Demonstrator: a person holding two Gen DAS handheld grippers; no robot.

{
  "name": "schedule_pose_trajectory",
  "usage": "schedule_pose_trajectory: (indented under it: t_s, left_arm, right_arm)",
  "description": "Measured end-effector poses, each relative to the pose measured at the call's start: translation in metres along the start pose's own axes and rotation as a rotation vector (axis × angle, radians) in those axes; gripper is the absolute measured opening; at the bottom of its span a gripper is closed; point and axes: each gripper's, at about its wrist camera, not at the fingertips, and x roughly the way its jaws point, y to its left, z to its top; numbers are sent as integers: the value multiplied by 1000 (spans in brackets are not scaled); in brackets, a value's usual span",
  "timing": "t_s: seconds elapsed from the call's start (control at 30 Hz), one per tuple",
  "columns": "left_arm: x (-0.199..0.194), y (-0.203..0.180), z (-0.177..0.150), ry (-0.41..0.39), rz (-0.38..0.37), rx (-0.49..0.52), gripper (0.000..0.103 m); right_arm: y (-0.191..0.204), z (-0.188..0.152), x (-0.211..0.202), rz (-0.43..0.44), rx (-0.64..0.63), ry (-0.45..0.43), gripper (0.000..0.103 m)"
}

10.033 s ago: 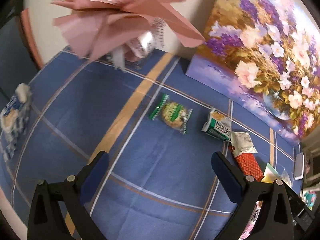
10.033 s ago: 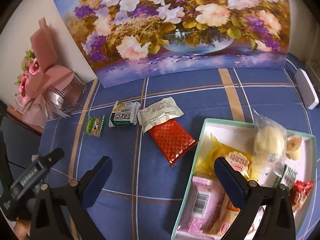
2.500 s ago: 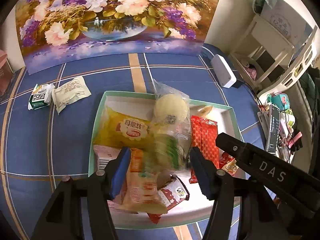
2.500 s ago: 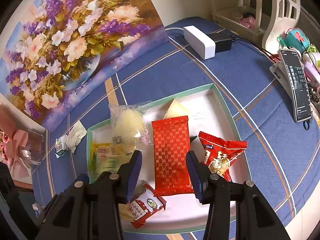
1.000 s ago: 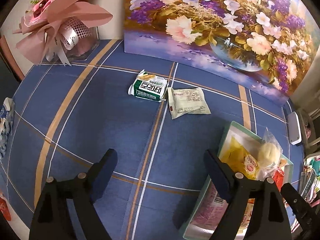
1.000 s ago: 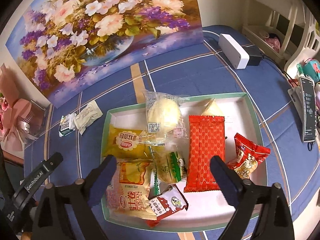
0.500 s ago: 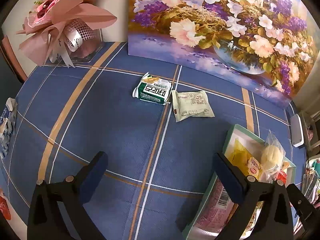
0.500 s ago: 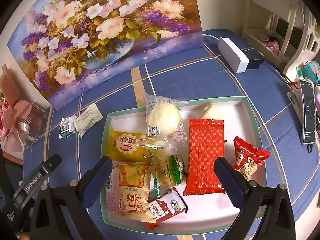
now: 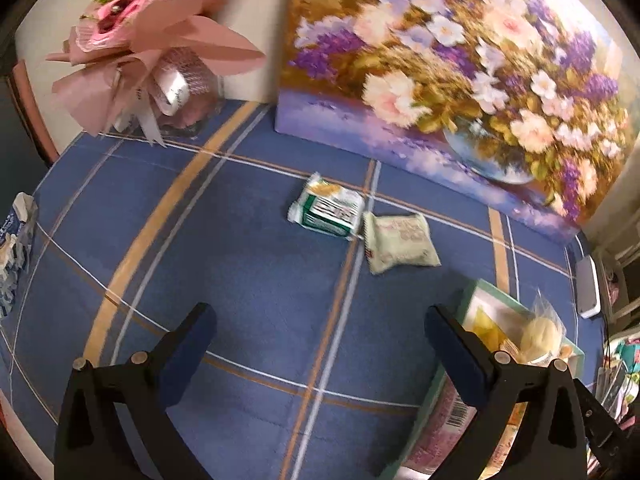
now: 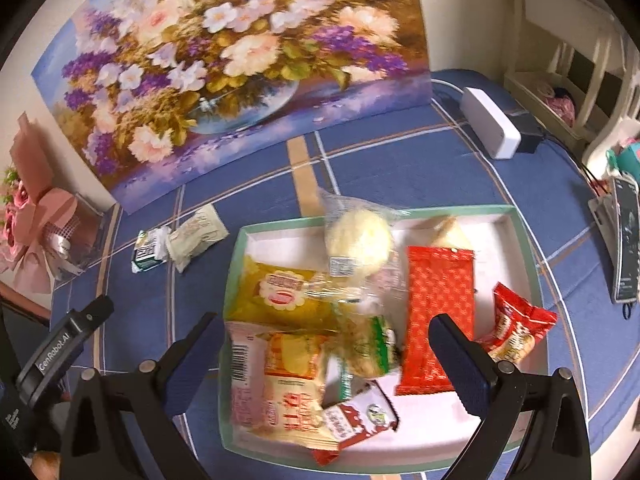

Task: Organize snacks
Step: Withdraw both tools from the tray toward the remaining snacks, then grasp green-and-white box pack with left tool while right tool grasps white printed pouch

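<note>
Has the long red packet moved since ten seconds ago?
Yes. The red packet now lies inside the tray; earlier it lay on the cloth beside the pale packet.

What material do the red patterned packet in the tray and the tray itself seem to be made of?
The red patterned packet looks like glossy plastic or foil film: flat, shiny, with crimped ends. The tray seems to be matte cardboard, probably a box lid: thin straight walls, white inside, pale green rim. Blur leaves both uncertain.

The black left gripper with blue pads points steeply down, jaws just spread wide, nothing between them. The matching right gripper also gapes, tilted downward.
</note>
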Motion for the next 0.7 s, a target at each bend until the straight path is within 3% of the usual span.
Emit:
schedule_pose_trajectory:
  t_s: [0.27,0.47,0.7]
  left_arm:
    - [4,46,14,-2,2,-102,103]
    - [21,63,20,65,-7,-144,103]
    - [52,64,33,134,-38,-99,103]
  right_arm:
    - [45,4,8,60,-89,-3,103]
    - [74,10,25,107,-135,24,103]
    - [107,16,57,133,-186,72,103]
